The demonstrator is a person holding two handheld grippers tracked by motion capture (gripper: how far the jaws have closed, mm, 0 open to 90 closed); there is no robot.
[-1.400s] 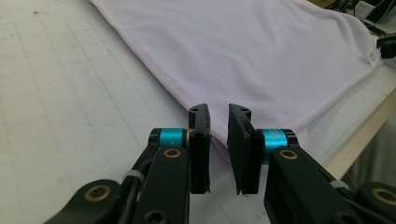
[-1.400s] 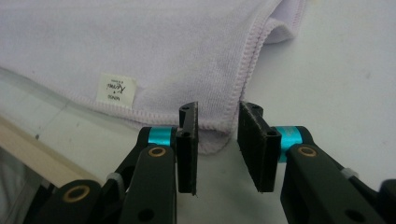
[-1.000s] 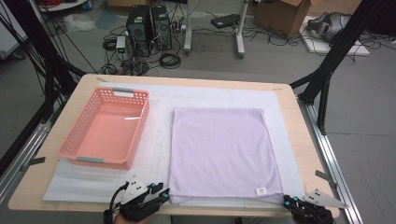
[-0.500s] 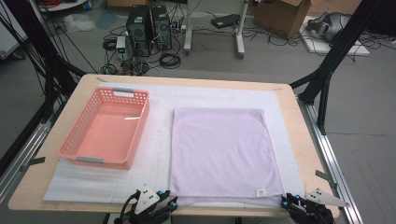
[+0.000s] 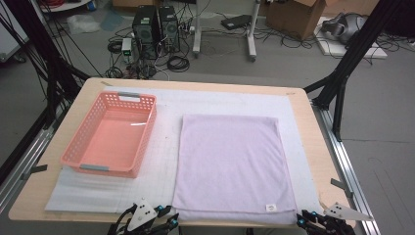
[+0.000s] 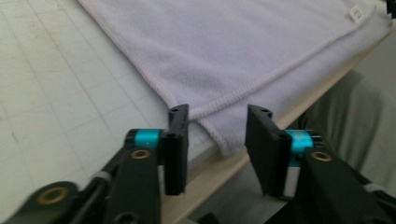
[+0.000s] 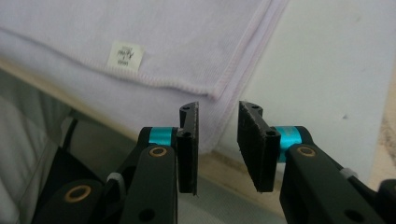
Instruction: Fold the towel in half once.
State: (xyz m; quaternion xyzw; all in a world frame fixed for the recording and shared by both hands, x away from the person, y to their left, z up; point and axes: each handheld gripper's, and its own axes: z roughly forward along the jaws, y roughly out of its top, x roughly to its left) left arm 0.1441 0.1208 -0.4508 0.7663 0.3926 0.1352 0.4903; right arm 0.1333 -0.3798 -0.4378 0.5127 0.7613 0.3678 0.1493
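Towel (image 5: 230,164) near corners lie between the parted jaws of the left gripper (image 6: 217,135) and right gripper (image 7: 217,133); seat each hem fully before clamping.

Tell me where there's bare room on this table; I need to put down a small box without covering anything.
The white mat is bare in a wide band behind the lilac towel, in a strip between it and the pink basket, and in front of the basket. The near edge is crowded: the left gripper and right gripper sit at the towel's corners.
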